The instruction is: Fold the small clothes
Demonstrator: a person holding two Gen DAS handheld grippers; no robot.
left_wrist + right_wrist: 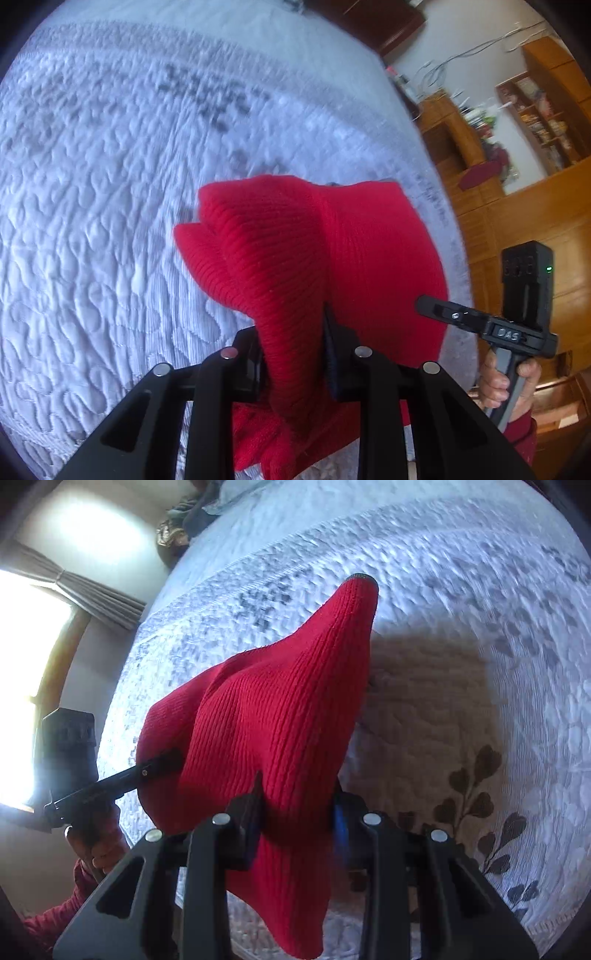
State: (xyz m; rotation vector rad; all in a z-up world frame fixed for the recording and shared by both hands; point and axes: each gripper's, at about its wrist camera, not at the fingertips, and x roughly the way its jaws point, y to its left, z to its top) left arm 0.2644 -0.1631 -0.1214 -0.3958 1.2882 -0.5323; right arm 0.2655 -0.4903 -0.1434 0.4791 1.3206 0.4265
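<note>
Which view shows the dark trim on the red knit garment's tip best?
The right wrist view: the red knit garment rises to a peak whose dark trim stands clear against the bedspread. The left wrist view shows only bunched red folds; no trim is visible.

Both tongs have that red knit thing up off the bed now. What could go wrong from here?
The red knit hangs bunched from both tongs, left and right, so:
1. Each pinches only a thick wad; the cloth could slip out of one and drop lopsided.
2. It hangs in lumps, so it may land creased on the bedspread.
3. The fringe dangling by the left tongs could tuck under.
</note>
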